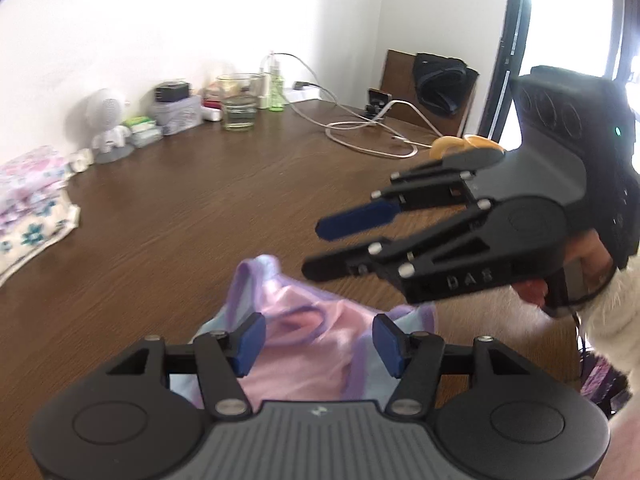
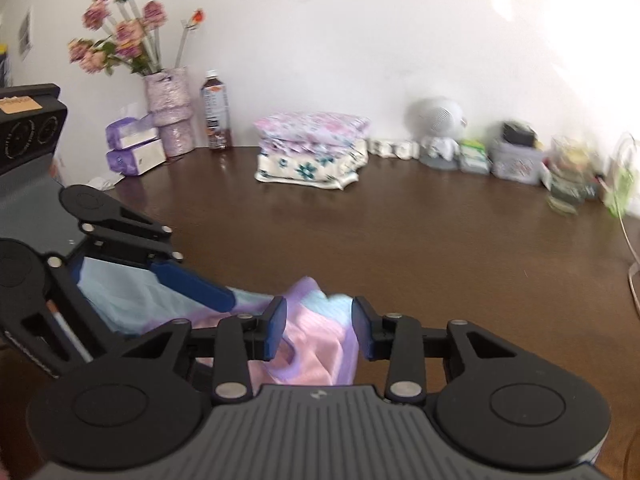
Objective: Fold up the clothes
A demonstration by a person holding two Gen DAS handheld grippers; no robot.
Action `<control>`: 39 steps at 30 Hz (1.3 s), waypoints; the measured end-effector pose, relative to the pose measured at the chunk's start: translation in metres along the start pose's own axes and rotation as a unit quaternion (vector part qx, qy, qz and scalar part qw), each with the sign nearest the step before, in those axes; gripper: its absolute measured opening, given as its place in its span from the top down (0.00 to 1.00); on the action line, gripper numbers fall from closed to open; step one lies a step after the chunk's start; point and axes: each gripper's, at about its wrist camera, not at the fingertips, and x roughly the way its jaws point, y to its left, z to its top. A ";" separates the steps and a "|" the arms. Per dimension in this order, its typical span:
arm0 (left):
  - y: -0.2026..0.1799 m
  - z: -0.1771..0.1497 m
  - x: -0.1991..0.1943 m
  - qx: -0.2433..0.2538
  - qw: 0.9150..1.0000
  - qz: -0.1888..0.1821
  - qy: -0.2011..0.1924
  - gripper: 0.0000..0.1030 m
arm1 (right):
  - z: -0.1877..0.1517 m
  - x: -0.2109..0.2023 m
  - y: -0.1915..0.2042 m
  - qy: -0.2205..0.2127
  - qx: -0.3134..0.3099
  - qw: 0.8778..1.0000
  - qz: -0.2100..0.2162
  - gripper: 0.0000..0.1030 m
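The pastel garment (image 1: 304, 344) lies crumpled and unfolded on the wooden table (image 1: 200, 208), between and below the spread, empty fingers of the left gripper (image 1: 318, 346) and right gripper (image 2: 319, 328). Beyond them, a folded stack (image 2: 310, 150) suggests partial progress.

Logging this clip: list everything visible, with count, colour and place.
garment: one, pink, lilac and pale blue, crumpled at near table edge
table: one, dark brown wood
folded stack: one, floral pink and cream, by wall
vase: one, lilac, with pink flowers, left by wall
bottle: one, dark, beside vase
tissue packs: two, purple and white, left of vase
fan: one, white, by wall
glass: one, clear, by wall
cables: white, count unclear, far right
left gripper: black, blue pads, jaws open over garment
right gripper: same, jaws open
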 end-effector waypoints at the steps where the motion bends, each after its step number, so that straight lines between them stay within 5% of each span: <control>1: 0.005 -0.003 -0.006 -0.003 1.000 0.008 -0.001 0.44 | 0.005 0.004 0.004 0.002 -0.010 1.000 0.001 0.65; 5: 0.028 -0.009 -0.018 -0.023 0.999 0.047 -0.001 0.44 | 0.025 0.026 0.016 0.026 -0.053 0.998 -0.010 0.65; 9: 0.046 -0.006 -0.014 -0.034 0.999 0.040 0.003 0.45 | 0.038 0.054 0.025 0.074 -0.079 0.994 -0.011 0.66; 13: 0.051 0.001 0.001 -0.015 0.999 0.025 0.012 0.46 | 0.035 0.066 0.031 0.117 -0.100 0.988 -0.024 0.93; 16: 0.048 0.003 0.015 0.008 1.000 0.022 0.018 0.47 | 0.027 0.052 0.036 0.104 -0.117 0.987 -0.034 0.94; 23: 0.033 -0.003 0.032 0.050 0.998 0.024 0.017 0.94 | 0.013 0.019 0.047 0.081 -0.138 0.986 -0.039 0.94; 28: 0.021 -0.011 0.024 0.073 0.997 0.034 0.002 0.94 | -0.001 0.023 0.047 0.101 -0.135 0.984 -0.049 0.90; 34: 0.013 -0.015 0.021 0.081 0.996 0.037 -0.004 0.94 | -0.010 0.023 0.060 0.075 -0.123 0.987 -0.075 0.64; 39: 0.016 -0.014 0.018 0.069 0.997 0.038 -0.009 0.94 | -0.014 0.014 0.054 0.063 -0.074 0.991 -0.091 0.64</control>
